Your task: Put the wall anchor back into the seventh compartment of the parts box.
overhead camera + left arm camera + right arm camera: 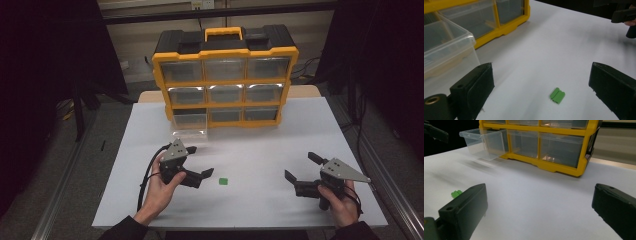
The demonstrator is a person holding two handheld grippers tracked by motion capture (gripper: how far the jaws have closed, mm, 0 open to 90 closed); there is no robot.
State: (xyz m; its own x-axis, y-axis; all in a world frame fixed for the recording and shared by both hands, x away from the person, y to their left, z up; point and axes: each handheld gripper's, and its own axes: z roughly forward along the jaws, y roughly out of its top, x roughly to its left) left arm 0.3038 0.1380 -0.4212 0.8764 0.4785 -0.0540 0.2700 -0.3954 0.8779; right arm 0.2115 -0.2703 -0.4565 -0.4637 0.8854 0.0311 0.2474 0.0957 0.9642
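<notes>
white table (260,150), green part (223,181) seemingly mid-table.

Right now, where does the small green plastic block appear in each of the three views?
High view: small green plastic block lies low of centre, beside the left gripper.
Left gripper view: low of centre, between the jaws.
Right gripper view: left edge, behind the left jaw.
Shared landmark: pulled-out clear plastic drawer.

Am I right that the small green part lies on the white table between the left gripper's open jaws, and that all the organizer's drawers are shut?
Not quite: the bottom-left drawer of the organizer is pulled out, as the high view shows. The green part does lie on the table between the left gripper's open jaws.
</notes>
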